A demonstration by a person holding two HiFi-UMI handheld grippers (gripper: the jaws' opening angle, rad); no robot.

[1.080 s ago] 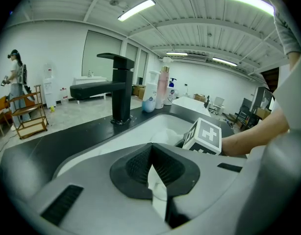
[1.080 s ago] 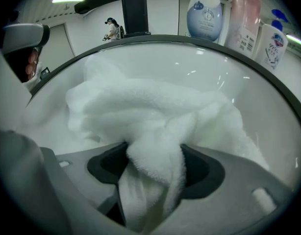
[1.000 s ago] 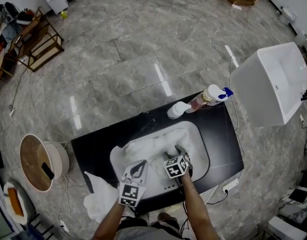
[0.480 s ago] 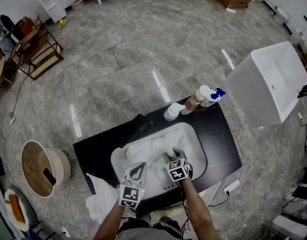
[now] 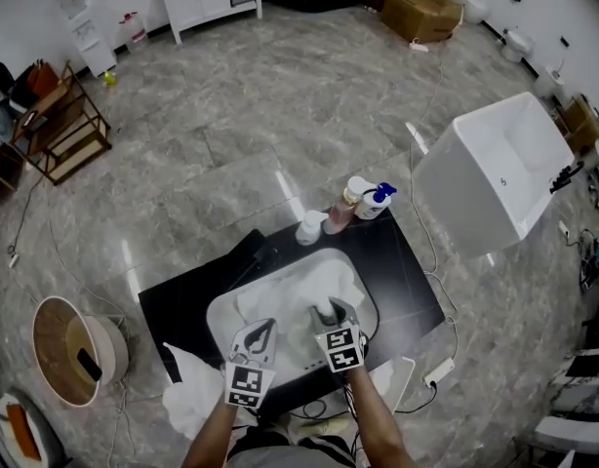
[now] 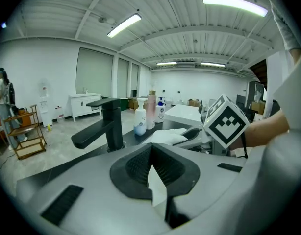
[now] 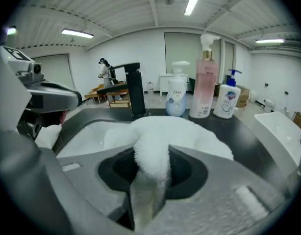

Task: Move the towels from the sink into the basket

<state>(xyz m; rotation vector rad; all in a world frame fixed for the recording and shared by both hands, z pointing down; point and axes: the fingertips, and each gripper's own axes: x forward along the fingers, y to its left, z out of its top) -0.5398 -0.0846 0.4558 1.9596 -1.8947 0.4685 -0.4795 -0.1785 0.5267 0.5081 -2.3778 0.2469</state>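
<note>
above the sink [image 5: 217,325], right gripper [image 5: 326,312] jaws just closed onto a towel [image 7: 155,141]; left gripper [image 5: 260,331] jaws pinch a towel edge [image 6: 157,182].

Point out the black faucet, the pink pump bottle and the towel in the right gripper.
black faucet [image 6: 112,126]: left gripper view, on its upright body.
pink pump bottle [image 7: 202,92]: right gripper view, on its pink body.
towel [image 7: 153,148]: right gripper view, on the bunched fold nearest the camera.
</note>
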